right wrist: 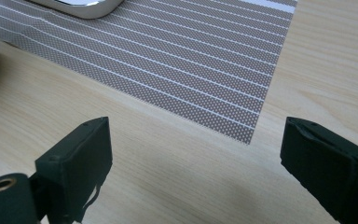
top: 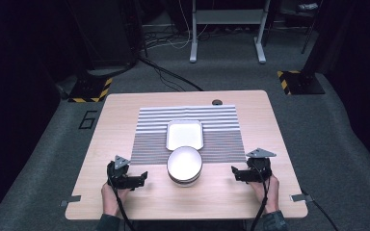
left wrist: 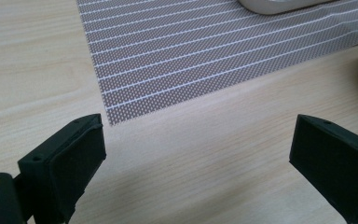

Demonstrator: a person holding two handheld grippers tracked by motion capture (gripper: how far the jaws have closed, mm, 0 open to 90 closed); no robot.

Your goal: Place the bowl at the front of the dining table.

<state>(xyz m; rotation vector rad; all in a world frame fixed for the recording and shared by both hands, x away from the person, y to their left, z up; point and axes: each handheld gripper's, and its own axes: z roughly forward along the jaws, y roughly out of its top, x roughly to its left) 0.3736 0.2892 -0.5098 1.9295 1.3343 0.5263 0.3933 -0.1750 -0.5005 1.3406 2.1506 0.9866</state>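
Note:
A grey striped placemat (top: 188, 129) lies across the middle of the wooden table (top: 250, 197). On it rests a white rectangular dish (top: 184, 133). A round white bowl (top: 184, 165) stands at the mat's near edge, partly on bare wood. My left gripper (top: 142, 179) rests on the table left of the bowl, open and holding nothing, its jaws wide apart over bare wood near the placemat's corner (left wrist: 109, 119). My right gripper (top: 235, 173) sits right of the bowl, also open and holding nothing, facing the placemat's other near corner (right wrist: 249, 137).
A small dark round hole (top: 217, 102) sits at the table's far edge. Metal clips (top: 70, 199) stick out at the near corners. Beyond the table stand a white frame (top: 226, 29), cables and yellow-black striped bases (top: 90, 90) on grey carpet.

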